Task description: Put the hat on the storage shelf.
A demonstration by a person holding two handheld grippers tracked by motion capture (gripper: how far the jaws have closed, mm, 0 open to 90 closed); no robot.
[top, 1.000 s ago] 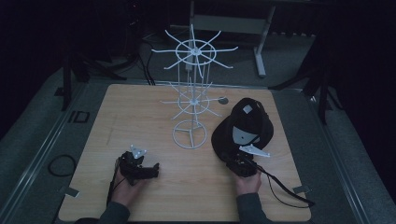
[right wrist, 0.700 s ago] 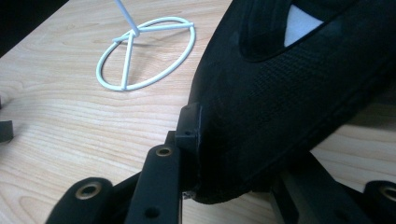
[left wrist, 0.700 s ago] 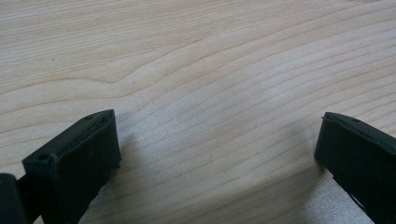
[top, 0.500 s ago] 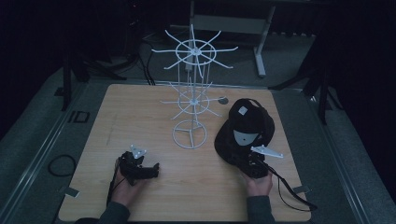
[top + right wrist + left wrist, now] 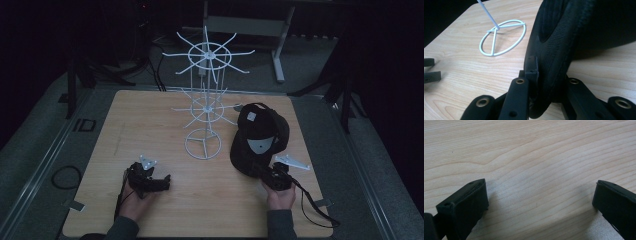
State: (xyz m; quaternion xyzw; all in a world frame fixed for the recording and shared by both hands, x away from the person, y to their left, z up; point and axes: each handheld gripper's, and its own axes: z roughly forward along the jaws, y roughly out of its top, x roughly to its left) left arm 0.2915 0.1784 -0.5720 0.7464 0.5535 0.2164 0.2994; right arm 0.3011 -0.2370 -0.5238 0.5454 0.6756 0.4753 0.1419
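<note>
My right claw (image 5: pixel 541 87) has just been closing and now pinches the brim of the black fabric baseball cap (image 5: pixel 260 137), lying right of the white wire hat stand (image 5: pixel 205 100). I'd lift slowly toward a prong. Left claw (image 5: pixel 539 202) rests open on the wooden table (image 5: pixel 150 120).

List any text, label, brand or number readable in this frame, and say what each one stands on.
"ID": large dark letters on the grey floor mat left of the table.
White square tag on the crown of the black cap: too small to read.
Pale patch on the cap's brim: no text can be made out.
The white wire rack and both claws bear no readable marking.
</note>
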